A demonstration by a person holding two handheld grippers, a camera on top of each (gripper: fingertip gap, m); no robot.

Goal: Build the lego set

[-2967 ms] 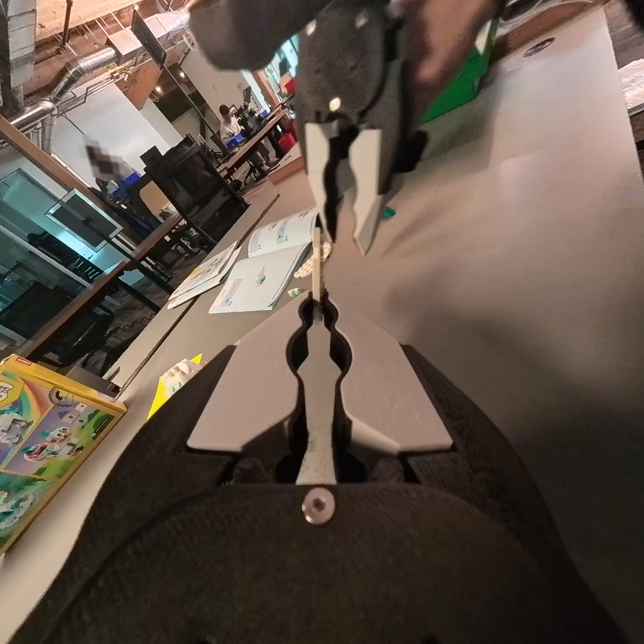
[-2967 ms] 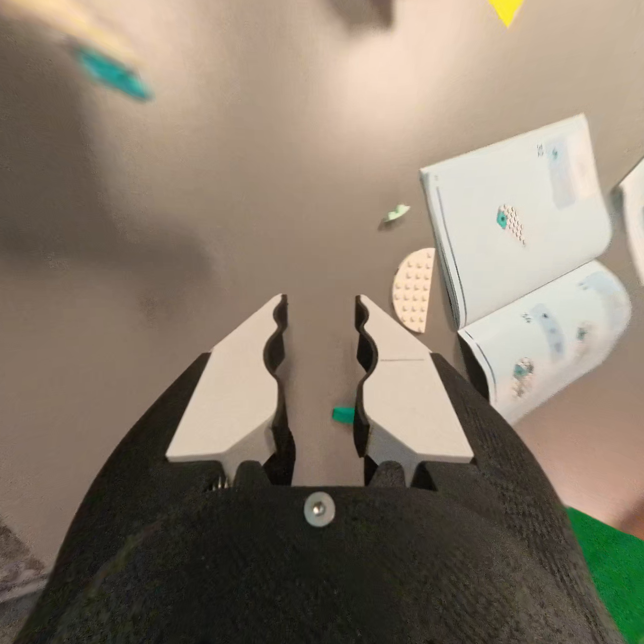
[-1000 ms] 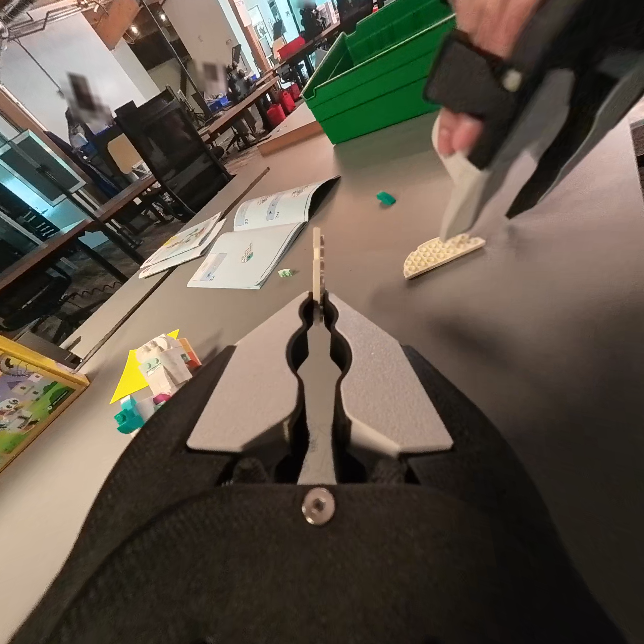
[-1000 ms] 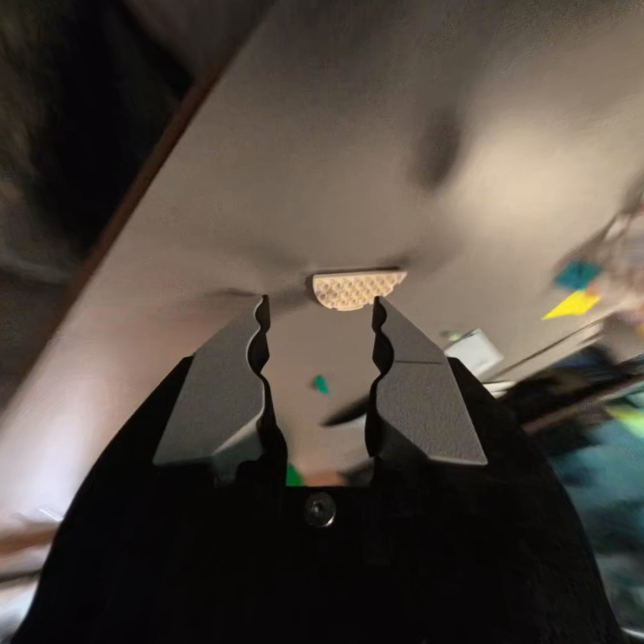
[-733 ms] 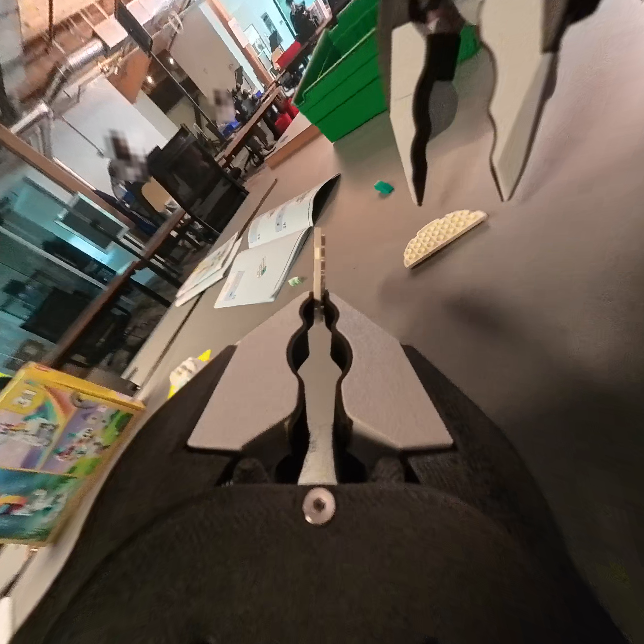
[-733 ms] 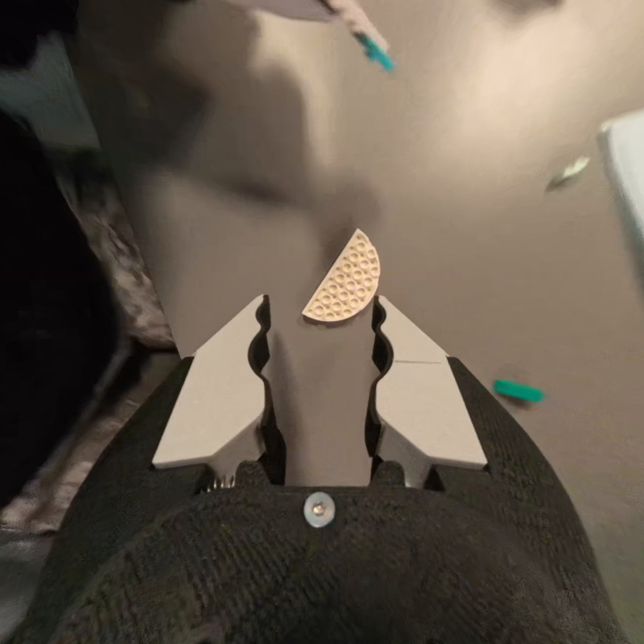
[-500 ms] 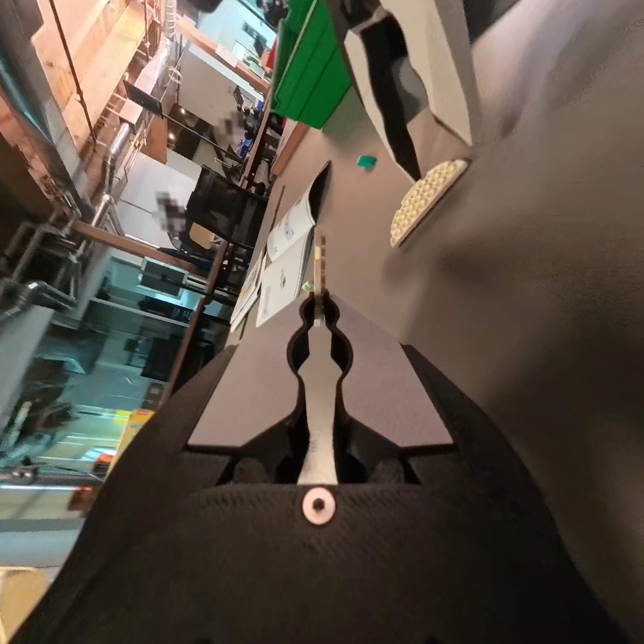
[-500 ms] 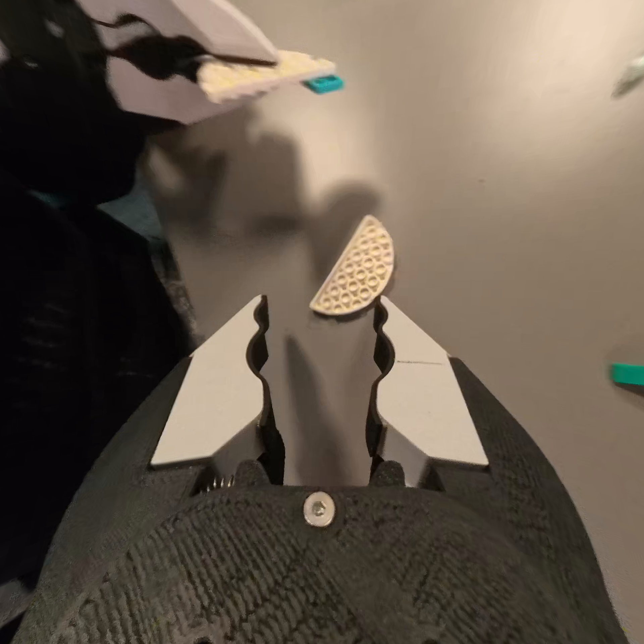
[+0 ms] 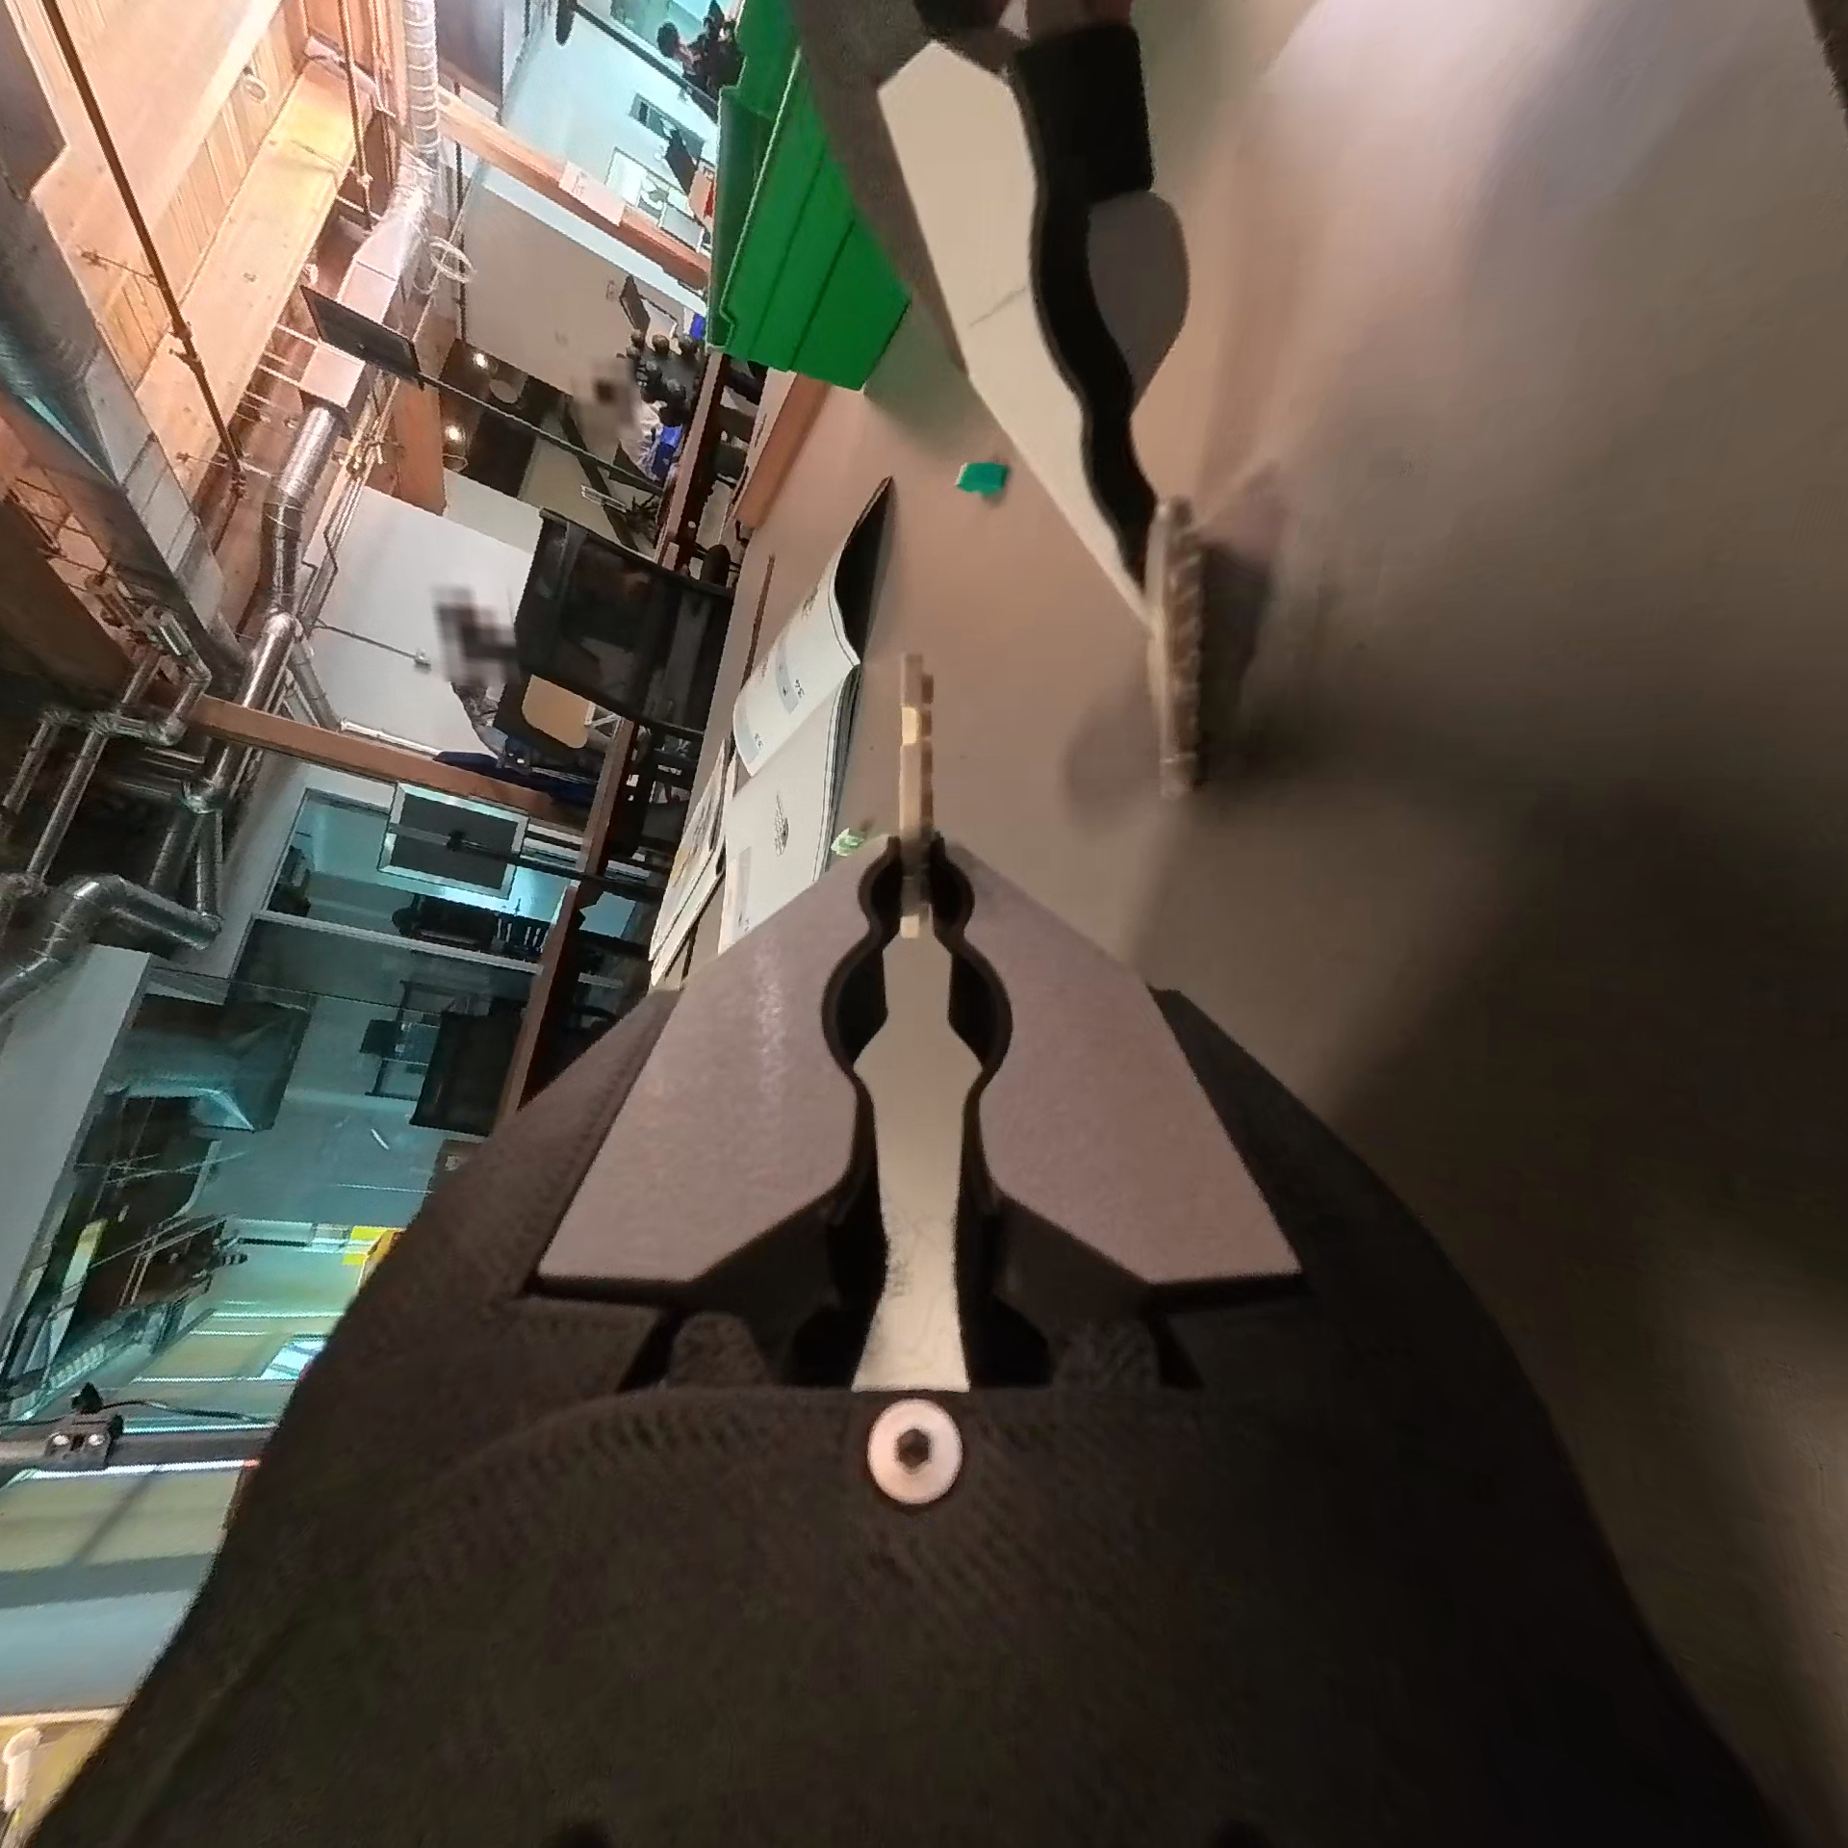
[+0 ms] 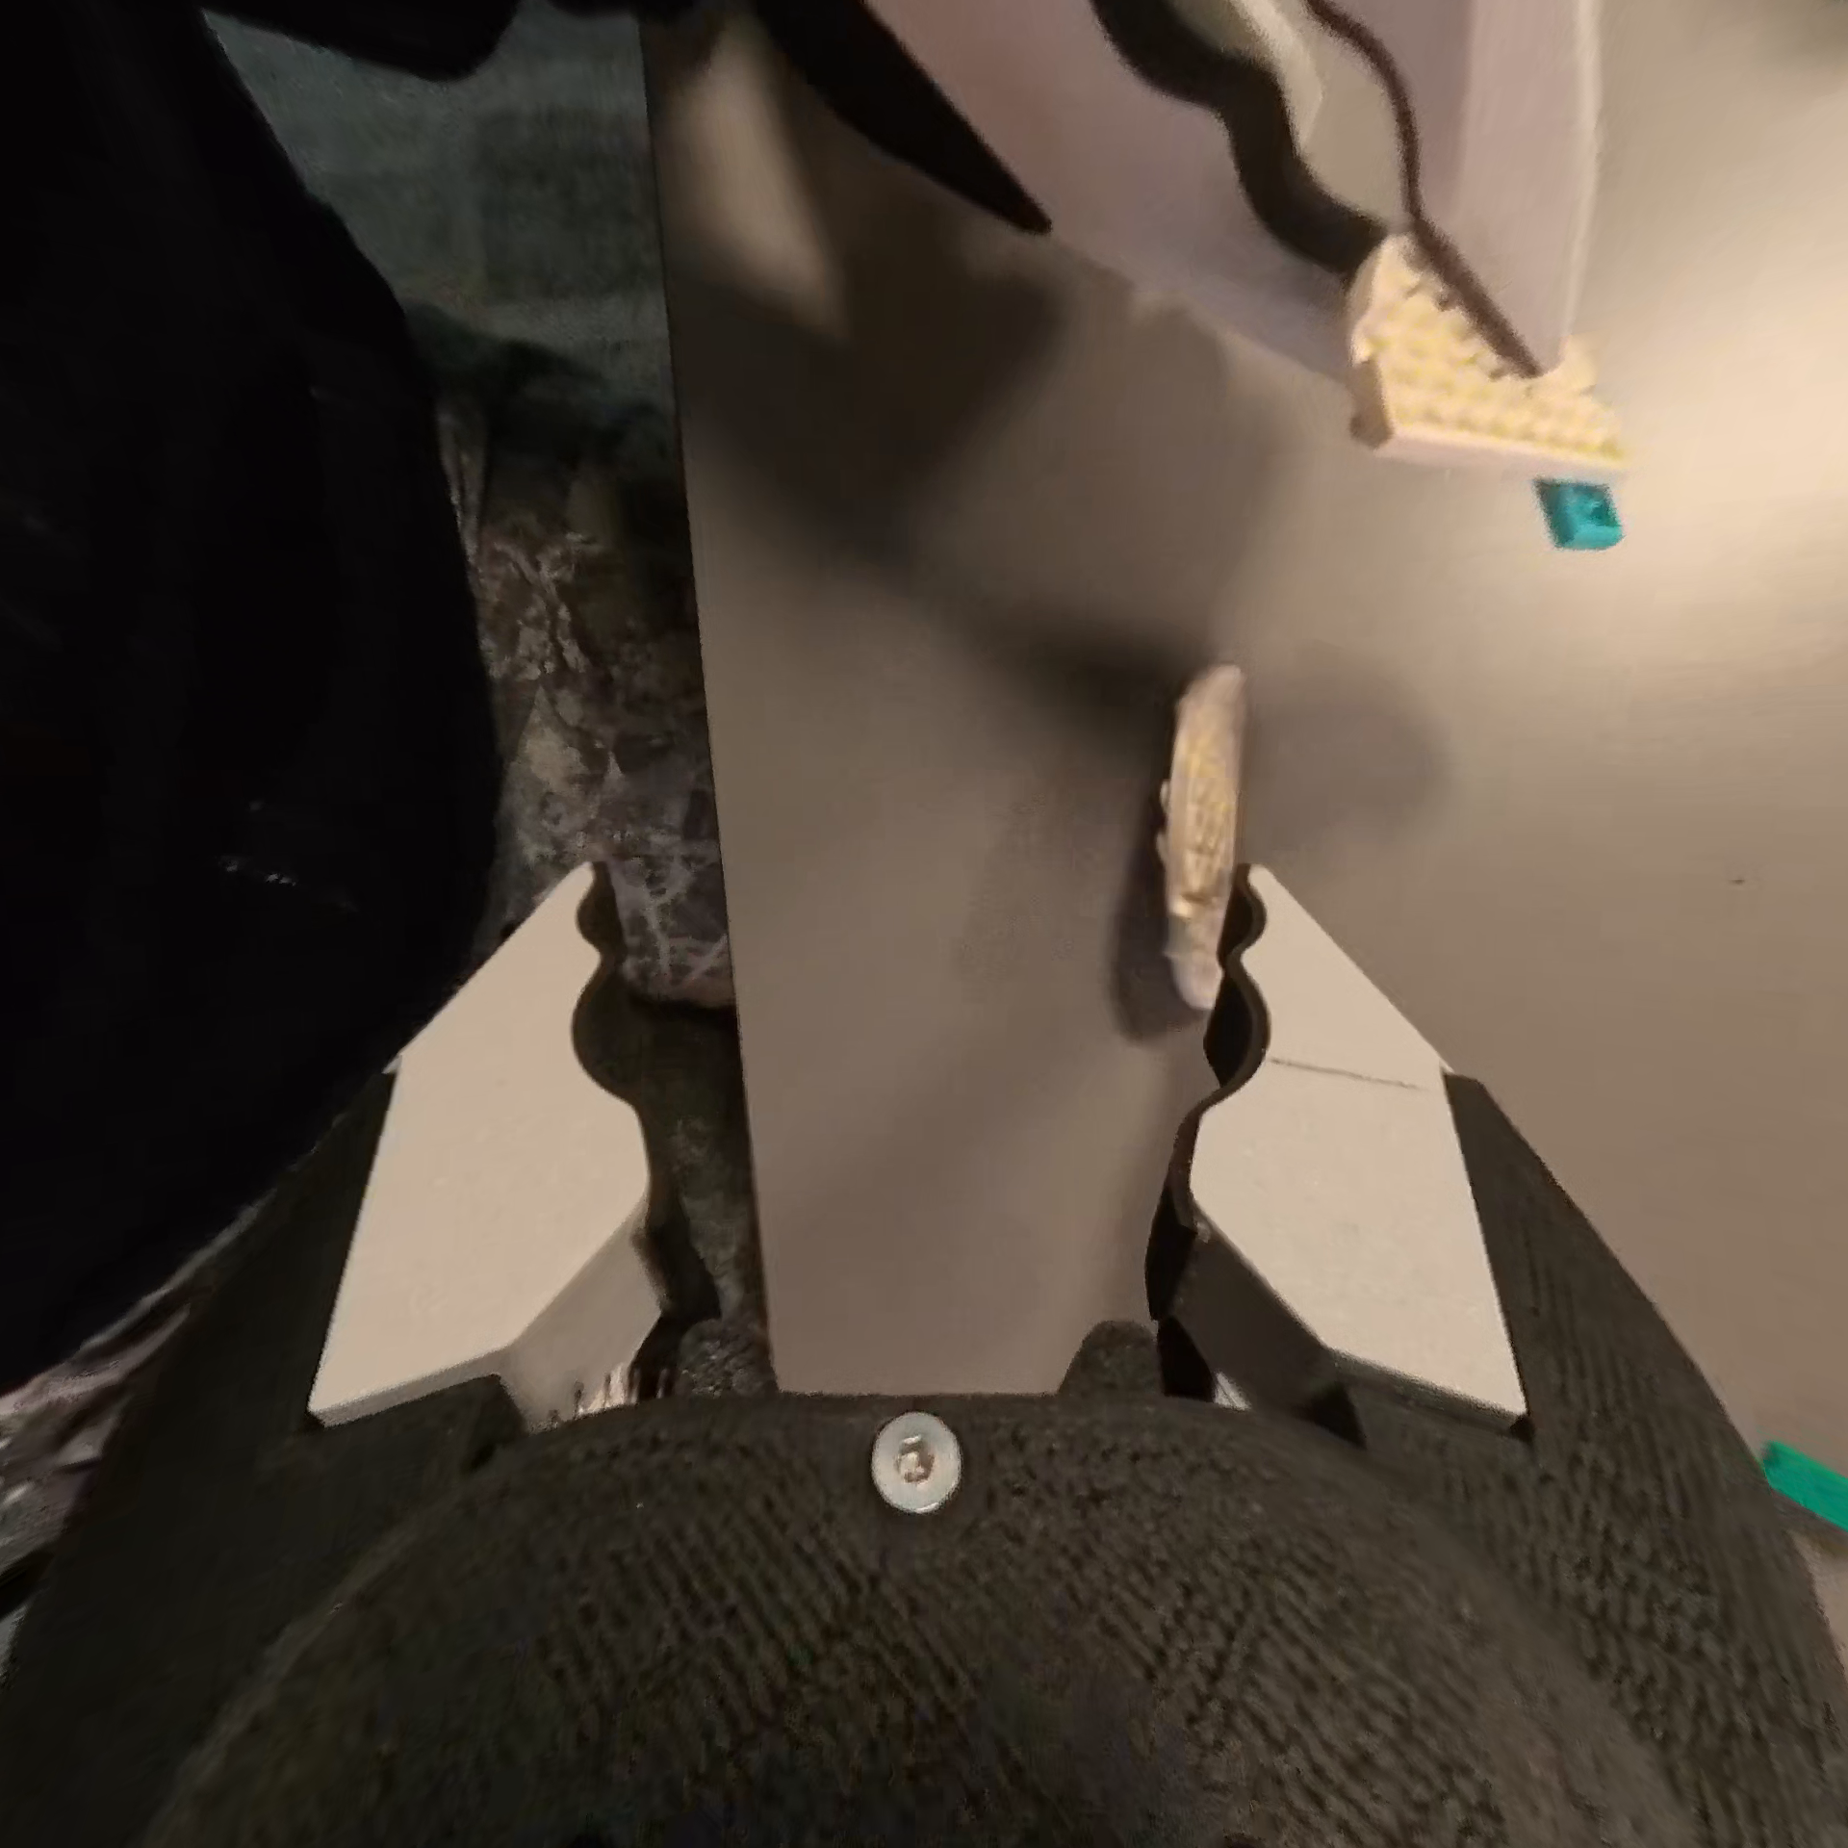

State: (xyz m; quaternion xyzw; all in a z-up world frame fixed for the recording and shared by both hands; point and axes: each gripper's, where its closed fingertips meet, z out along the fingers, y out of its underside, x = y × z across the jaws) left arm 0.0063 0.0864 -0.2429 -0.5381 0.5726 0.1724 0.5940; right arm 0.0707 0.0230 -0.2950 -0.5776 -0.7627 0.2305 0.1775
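My left gripper (image 9: 908, 852) is shut on a cream studded plate (image 9: 912, 745), seen edge-on. It also shows in the right wrist view (image 10: 1400, 250), where the held plate (image 10: 1470, 400) has a small teal piece (image 10: 1580, 515) right beside its end. A cream half-round plate (image 10: 1205, 800) stands tipped on edge on the grey table (image 10: 900, 700), against the tip of my right gripper's right-hand finger. My right gripper (image 10: 920, 880) is open, with the half-round plate inside its gap. In the left wrist view, the right gripper (image 9: 1140, 530) touches the top of the half-round plate (image 9: 1180, 650).
An open instruction booklet (image 9: 790, 740) lies on the table beyond the held plate. A loose teal piece (image 9: 980, 477) lies near it, and green bins (image 9: 800, 260) stand farther back. The table's edge (image 10: 700, 600) runs close on the left, with floor beyond it.
The half-round plate lay flat half a second ago and now stands on edge against my right finger. My right gripper has come closer to it. My left gripper has rolled, still holding its plate.
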